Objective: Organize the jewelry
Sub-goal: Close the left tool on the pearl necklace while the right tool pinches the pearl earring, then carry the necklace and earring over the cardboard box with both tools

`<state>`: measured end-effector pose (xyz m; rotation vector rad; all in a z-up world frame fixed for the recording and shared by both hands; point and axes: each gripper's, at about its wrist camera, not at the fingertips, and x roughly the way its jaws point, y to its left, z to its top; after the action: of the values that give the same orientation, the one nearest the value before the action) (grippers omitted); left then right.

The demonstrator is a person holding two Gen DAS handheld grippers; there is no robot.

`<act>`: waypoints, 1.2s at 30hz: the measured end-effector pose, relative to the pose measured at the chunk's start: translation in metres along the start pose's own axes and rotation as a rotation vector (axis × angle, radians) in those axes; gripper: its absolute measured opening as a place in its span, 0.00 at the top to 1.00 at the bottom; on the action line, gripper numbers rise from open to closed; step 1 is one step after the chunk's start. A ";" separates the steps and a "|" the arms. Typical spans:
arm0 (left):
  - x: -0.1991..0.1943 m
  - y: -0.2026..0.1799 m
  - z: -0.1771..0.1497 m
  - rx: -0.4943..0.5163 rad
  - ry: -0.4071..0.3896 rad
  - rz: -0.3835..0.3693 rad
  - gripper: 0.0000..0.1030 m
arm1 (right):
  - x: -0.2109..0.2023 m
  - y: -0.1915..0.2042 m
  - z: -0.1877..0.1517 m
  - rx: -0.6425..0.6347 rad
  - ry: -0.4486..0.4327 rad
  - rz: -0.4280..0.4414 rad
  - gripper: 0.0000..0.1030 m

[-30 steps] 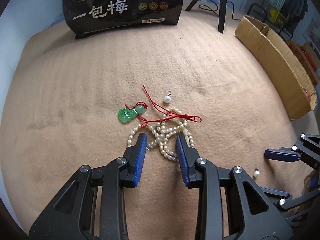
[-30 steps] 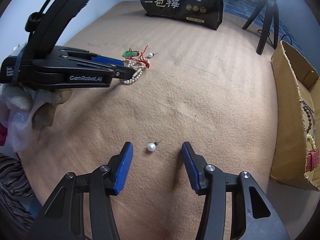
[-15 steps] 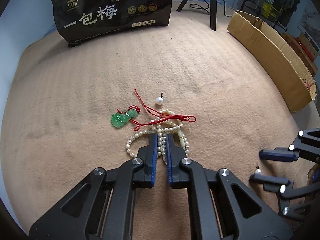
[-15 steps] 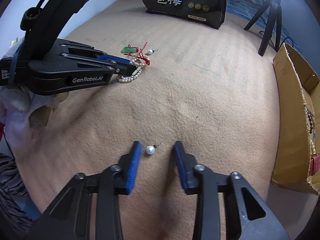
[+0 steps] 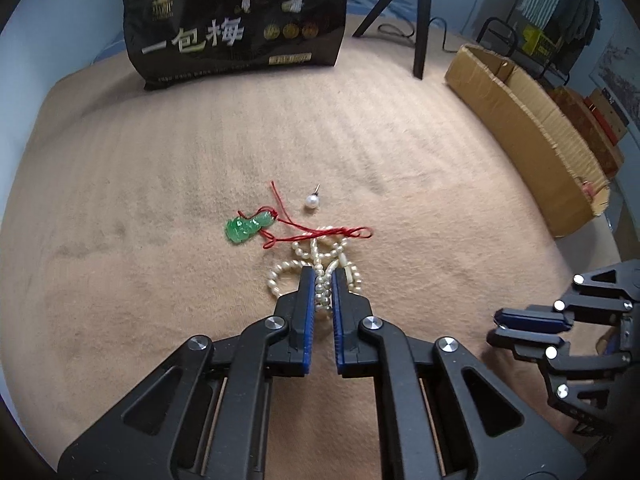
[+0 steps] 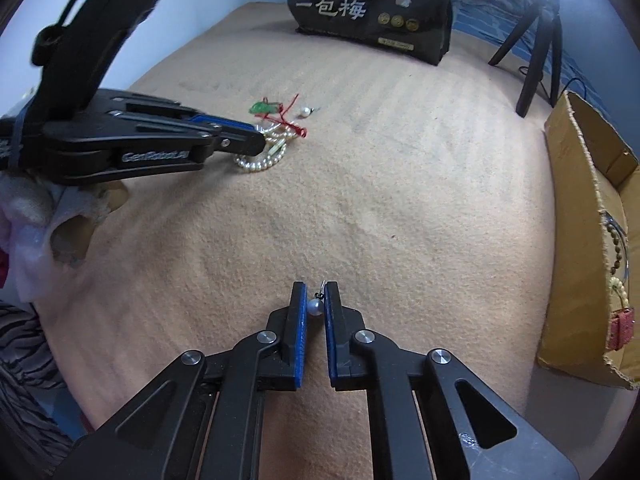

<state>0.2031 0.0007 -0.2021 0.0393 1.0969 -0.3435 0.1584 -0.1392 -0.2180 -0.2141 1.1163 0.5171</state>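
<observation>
A pearl necklace (image 5: 316,258) lies in a heap on the tan blanket, and my left gripper (image 5: 322,280) is shut on strands of it. A green jade pendant (image 5: 246,229) on a red cord (image 5: 320,233) rests just beyond, tangled over the pearls. A loose pearl earring (image 5: 311,201) sits behind them. In the right wrist view my right gripper (image 6: 315,294) is shut on a second pearl earring (image 6: 315,306), its pin sticking up between the pads. The left gripper (image 6: 256,142) shows there at the pearl heap (image 6: 260,162).
A black printed bag (image 5: 236,20) stands at the back of the blanket. An open cardboard box (image 6: 588,208) on the right holds a bead strand (image 6: 616,248). A black tripod (image 5: 418,12) stands behind. A person's hand in pale cloth (image 6: 52,220) is at the left.
Both grippers went from open to shut: the left closed on the pearl strands, the right closed on the lone pearl earring. Neither hand shifted much.
</observation>
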 end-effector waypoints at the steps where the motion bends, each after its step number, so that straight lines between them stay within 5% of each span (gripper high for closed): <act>1: -0.006 -0.001 0.000 -0.005 -0.010 -0.011 0.94 | -0.003 -0.002 0.001 0.005 -0.006 0.001 0.93; 22: -0.099 0.008 0.020 -0.141 -0.202 -0.103 0.95 | -0.061 -0.013 0.010 0.038 -0.132 -0.019 0.93; 36: -0.135 -0.019 0.035 -0.124 -0.290 -0.143 0.95 | -0.114 -0.046 0.012 0.097 -0.259 -0.071 0.93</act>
<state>0.1727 0.0101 -0.0649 -0.1948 0.8326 -0.3954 0.1526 -0.2068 -0.1150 -0.0979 0.8761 0.4134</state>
